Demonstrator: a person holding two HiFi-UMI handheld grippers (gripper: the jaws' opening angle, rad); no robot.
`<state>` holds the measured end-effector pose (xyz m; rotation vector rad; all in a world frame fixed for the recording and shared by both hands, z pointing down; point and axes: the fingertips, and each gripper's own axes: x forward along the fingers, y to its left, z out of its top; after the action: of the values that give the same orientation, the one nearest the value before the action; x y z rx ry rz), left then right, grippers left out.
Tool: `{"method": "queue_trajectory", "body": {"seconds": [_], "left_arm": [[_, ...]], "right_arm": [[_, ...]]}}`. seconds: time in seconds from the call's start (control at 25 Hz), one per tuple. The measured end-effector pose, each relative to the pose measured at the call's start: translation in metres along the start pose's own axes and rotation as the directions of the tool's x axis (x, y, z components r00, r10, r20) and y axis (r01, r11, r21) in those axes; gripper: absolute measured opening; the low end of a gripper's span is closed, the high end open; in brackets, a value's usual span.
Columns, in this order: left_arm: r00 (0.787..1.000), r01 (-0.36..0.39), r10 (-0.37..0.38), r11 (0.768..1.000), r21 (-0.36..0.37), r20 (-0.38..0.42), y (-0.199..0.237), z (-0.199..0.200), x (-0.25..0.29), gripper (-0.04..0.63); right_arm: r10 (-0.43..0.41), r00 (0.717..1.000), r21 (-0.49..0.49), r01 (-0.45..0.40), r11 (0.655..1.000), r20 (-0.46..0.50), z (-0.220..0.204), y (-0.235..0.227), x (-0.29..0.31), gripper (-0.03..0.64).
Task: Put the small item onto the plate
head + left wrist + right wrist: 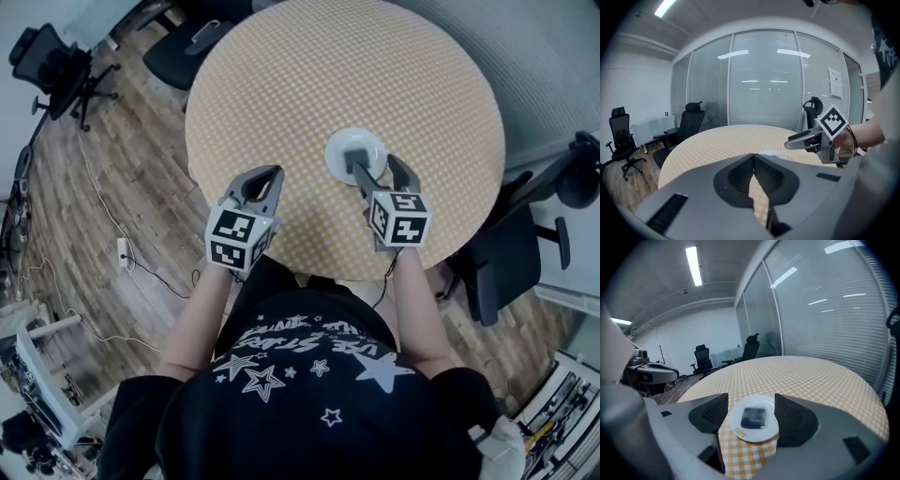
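Noting placement: the small dark square item lay flat in the middle of the white round plate, which stood on the round table with yellow checked cloth, towards the person's side. The right gripper hung just over the plate, fingers spread wide to either side of it, gripping nothing. I judged this a release posture, with the goal apparently met. The left gripper was held apart at the table's near edge, fingers pressed together and empty, probably parked clear because one gripper suffices.
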<state>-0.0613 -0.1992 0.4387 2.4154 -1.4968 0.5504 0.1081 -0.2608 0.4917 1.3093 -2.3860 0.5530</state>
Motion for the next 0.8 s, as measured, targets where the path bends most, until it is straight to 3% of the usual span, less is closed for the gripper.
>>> {"method": "queue_trajectory", "body": {"seconds": [0.16, 0.48, 0.64, 0.8], "left_arm": [[0.999, -0.020, 0.021, 1.000, -0.011, 0.027, -0.006, 0.002, -0.016, 0.000], [0.999, 0.011, -0.009, 0.999, -0.048, 0.042, -0.008, -0.020, -0.068, 0.000], [0.998, 0.036, -0.034, 0.998, -0.044, 0.055, -0.012, -0.029, -0.100, 0.000], [0.996, 0.036, -0.032, 0.998, -0.045, 0.078, -0.008, -0.041, -0.139, 0.000]], "right_arm": [[0.015, 1.000, 0.026, -0.015, 1.000, -0.012, -0.008, 0.000, -0.010, 0.311], [0.007, 1.000, 0.049, -0.006, 0.999, -0.012, -0.017, 0.044, -0.039, 0.310], [-0.025, 0.999, 0.043, 0.026, 0.999, -0.025, -0.031, 0.067, -0.065, 0.224], [-0.051, 0.999, 0.022, 0.052, 0.998, -0.018, -0.043, 0.097, -0.088, 0.191]]}}
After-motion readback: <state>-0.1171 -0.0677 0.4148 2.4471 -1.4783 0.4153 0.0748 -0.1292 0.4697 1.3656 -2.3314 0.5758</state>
